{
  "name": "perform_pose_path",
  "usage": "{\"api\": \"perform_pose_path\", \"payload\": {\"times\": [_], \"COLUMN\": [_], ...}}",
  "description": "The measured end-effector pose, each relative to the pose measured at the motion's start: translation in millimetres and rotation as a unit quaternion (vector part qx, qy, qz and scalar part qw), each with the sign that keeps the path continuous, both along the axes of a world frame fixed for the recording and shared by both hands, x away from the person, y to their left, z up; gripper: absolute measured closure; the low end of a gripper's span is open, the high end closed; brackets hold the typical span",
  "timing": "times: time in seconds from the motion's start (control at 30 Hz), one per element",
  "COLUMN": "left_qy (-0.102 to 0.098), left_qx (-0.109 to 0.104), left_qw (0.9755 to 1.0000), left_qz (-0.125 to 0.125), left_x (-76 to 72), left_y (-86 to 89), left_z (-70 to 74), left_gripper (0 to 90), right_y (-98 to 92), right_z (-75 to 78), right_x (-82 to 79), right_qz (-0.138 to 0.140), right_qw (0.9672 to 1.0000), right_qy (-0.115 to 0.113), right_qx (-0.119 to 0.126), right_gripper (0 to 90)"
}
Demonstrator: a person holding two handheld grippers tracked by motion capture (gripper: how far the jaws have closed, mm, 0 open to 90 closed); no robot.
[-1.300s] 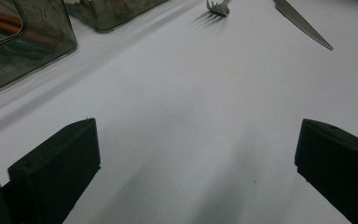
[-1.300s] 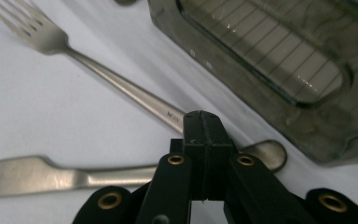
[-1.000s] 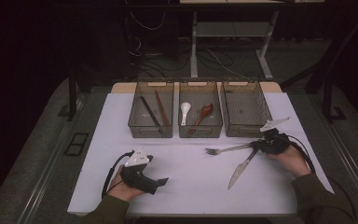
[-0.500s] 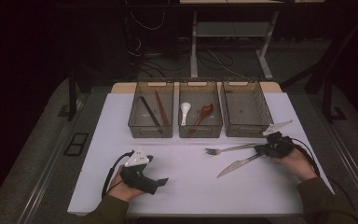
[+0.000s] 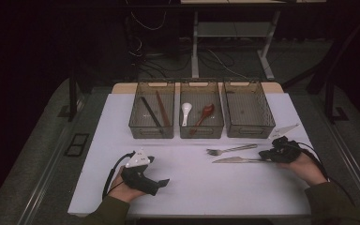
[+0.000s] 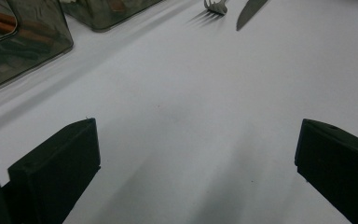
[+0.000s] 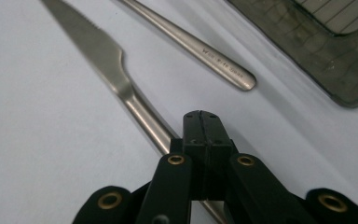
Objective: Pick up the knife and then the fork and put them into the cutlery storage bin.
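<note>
Right gripper [image 7: 202,122] clamped on a knife's [image 7: 103,65] handle on the table [image 5: 192,187], beside a fork [image 5: 231,149].
Stiff, smooth steel, likely slippery: grip mid-handle. Left gripper [image 6: 196,154] rests wide open.

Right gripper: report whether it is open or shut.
Shut on the knife: the right gripper has its fingers pressed together over the handle.

Knife [image 5: 236,160] swung from a steep diagonal to nearly level, right gripper [image 5: 268,155] shifted rightward
</note>
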State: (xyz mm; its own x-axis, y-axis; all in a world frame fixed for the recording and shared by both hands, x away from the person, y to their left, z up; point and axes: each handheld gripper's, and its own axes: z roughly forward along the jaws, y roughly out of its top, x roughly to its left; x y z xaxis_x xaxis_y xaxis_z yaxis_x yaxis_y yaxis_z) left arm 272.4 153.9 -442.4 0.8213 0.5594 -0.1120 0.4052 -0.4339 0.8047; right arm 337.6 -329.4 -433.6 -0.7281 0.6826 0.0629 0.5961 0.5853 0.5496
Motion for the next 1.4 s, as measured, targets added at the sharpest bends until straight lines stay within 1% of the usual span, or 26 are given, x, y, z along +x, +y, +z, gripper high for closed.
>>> {"api": "perform_pose_path", "payload": {"times": [0.13, 0.3, 0.47, 0.5, 0.6, 0.67, 0.77, 0.83, 0.9, 0.97, 1.0, 1.07, 1.2, 1.33, 1.37, 1.4], "left_qy": [0.001, 0.001, 0.002, 0.002, 0.002, 0.001, 0.001, 0.002, 0.003, 0.003, 0.003, 0.003, 0.003, 0.002, 0.002, 0.002], "left_qx": [0.0, -0.002, -0.001, -0.001, -0.001, -0.001, -0.003, -0.004, -0.005, -0.006, -0.006, -0.007, -0.008, -0.007, -0.007, -0.007], "left_qw": [1.0, 1.0, 1.0, 1.0, 1.0, 1.0, 1.0, 1.0, 1.0, 1.0, 1.0, 1.0, 1.0, 1.0, 1.0, 1.0], "left_qz": [0.0, 0.0, -0.001, -0.001, -0.002, -0.002, -0.002, -0.002, -0.001, -0.002, -0.001, -0.002, -0.002, -0.002, -0.002, -0.002], "left_x": [0.0, -0.1, 0.0, -0.1, -0.2, -0.1, 0.1, 0.1, 0.3, 0.6, 0.5, 0.4, 0.2, 0.0, 0.0, 0.0], "left_y": [-0.3, -0.9, -1.1, -1.3, -1.4, -1.4, -1.3, -1.3, -1.3, -1.5, -1.8, -1.9, -1.9, -1.6, -1.5, -1.4], "left_z": [-0.3, -0.3, -0.6, -0.6, -0.5, -0.4, -0.4, -0.3, -0.4, -0.5, -0.5, -0.4, -0.3, -0.2, -0.2, -0.2], "left_gripper": [0.0, 0.0, 0.0, 0.0, 0.0, 0.0, 0.0, 0.0, 0.0, 0.0, 0.0, 0.0, 0.0, 0.0, 0.0, 0.0], "right_y": [-3.8, -9.6, -12.9, -13.9, -16.5, -17.0, -16.2, -14.1, -9.1, -2.4, 0.5, 8.2, 25.2, 40.4, 42.9, 45.3], "right_z": [1.0, 1.8, 4.3, 4.6, 5.2, 5.9, 9.1, 12.3, 14.3, 15.4, 16.2, 18.0, 22.9, 20.6, 20.1, 20.1], "right_x": [-3.1, -5.9, -10.0, -10.2, -10.0, -9.8, -9.0, -7.7, -6.6, -4.8, -3.1, 0.0, 6.2, 11.8, 13.6, 14.9], "right_qz": [0.003, 0.005, 0.015, 0.017, 0.02, 0.027, 0.038, 0.053, 0.078, 0.101, 0.116, 0.143, 0.181, 0.206, 0.213, 0.212], "right_qw": [1.0, 0.9999, 0.9998, 0.9998, 0.9997, 0.9994, 0.9989, 0.9981, 0.9961, 0.9931, 0.9906, 0.9856, 0.9757, 0.9657, 0.9632, 0.9626], "right_qy": [0.002, 0.009, 0.014, 0.013, 0.017, 0.019, 0.025, 0.031, 0.033, 0.041, 0.04, 0.045, 0.047, 0.064, 0.06, 0.064], "right_qx": [-0.005, -0.001, 0.0, -0.002, -0.002, -0.005, -0.007, -0.009, -0.027, -0.044, -0.06, -0.078, -0.114, -0.145, -0.153, -0.155], "right_gripper": [89.7, 89.8, 89.7, 89.8, 89.8, 89.6, 85.4, 79.5, 74.4, 70.9, 70.0, 69.6, 69.9, 71.6, 72.1, 72.7]}}
